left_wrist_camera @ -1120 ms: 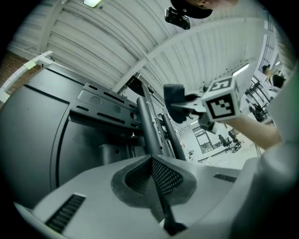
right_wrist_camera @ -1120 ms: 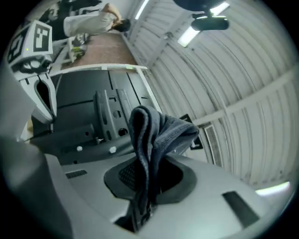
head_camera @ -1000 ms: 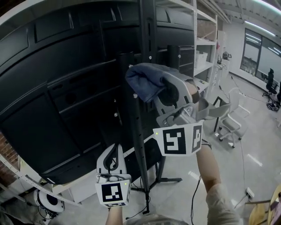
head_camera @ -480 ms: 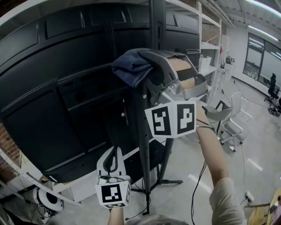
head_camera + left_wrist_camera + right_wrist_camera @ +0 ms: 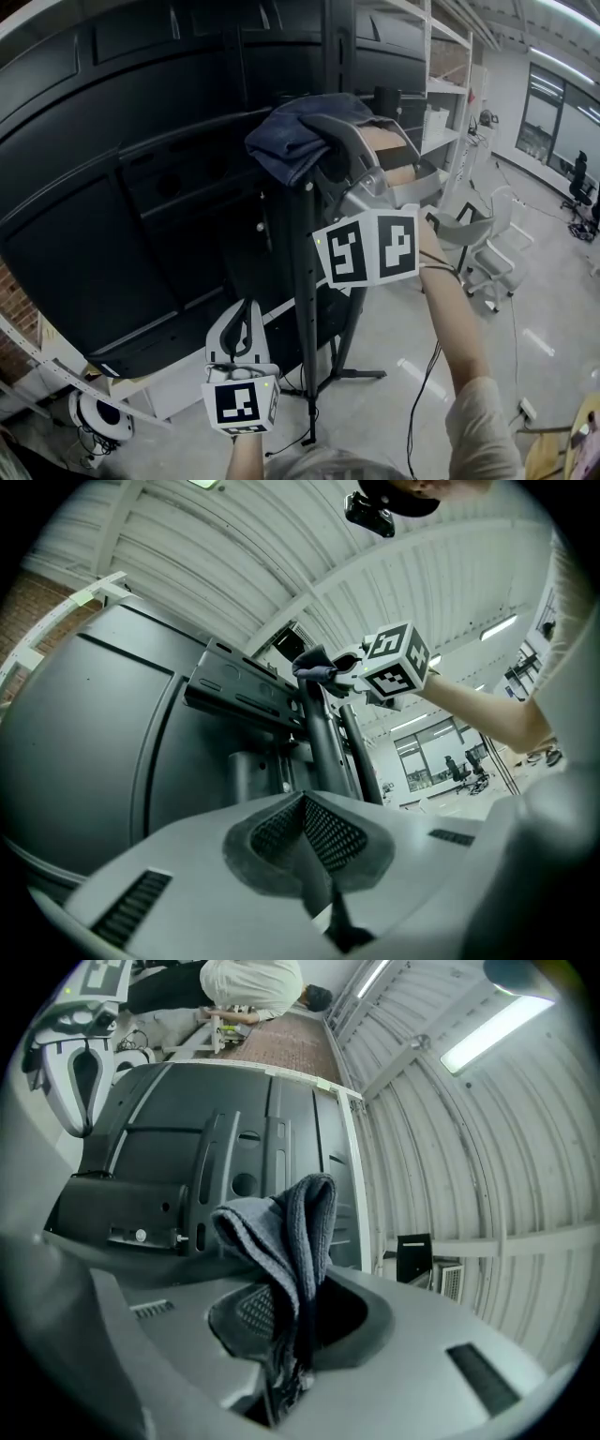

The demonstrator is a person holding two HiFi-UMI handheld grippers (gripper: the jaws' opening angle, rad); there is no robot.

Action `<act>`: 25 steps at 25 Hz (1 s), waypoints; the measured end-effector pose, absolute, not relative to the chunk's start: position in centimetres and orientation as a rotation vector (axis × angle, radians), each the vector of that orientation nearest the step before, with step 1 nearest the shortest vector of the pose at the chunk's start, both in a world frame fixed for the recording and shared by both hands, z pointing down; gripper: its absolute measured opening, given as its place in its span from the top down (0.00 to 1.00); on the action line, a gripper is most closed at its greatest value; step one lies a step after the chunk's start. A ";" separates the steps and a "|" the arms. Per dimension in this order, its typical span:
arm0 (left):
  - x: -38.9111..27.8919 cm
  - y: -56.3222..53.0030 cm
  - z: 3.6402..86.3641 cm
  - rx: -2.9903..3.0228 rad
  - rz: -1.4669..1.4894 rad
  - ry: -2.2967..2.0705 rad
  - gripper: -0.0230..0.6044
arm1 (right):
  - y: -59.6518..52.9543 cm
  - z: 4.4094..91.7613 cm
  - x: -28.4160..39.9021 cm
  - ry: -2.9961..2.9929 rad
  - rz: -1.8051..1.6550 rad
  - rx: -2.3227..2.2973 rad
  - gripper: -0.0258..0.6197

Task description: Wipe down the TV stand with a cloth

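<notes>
grey plastic, the left tool [image 5: 246, 317] hung lowest and nearest in the head view, its marker cube toward the camera. in the left gripper view its jaws [image 5: 305, 832] were pressed together with nothing between them. higher up, the right tool [image 5: 323, 159] was raised on an outstretched arm [image 5: 450, 328]. it was clenched on a blue-grey cloth [image 5: 292, 139], and in the right gripper view the folded cloth [image 5: 281, 1232] rose from between the jaws [image 5: 281, 1354]. the cloth was bunched against the top of the stand's black post [image 5: 302, 309], just in front of the tv's dark back [image 5: 112, 187]. the post ran down to splayed feet on the pale floor [image 5: 394, 384]. well behind, to the right, stood a white shelf [image 5: 441, 94] and a white chair [image 5: 497, 258].
</notes>
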State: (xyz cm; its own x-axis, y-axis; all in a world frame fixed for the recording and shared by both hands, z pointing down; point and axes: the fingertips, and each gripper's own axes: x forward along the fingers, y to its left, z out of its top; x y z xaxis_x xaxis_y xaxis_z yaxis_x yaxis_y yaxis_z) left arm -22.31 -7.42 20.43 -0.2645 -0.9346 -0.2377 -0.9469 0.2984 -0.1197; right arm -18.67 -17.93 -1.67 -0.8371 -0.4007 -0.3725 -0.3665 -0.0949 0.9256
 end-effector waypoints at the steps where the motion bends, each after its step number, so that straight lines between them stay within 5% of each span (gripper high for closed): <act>1: -22.3 -7.4 20.5 -1.719 0.066 2.305 0.94 | -18.0 -1.4 -18.6 -2.102 -2.119 0.896 0.87; 25: -20.7 -8.2 21.9 -1.816 0.058 2.282 0.94 | -19.4 7.8 -17.8 -2.131 -1.907 0.781 0.87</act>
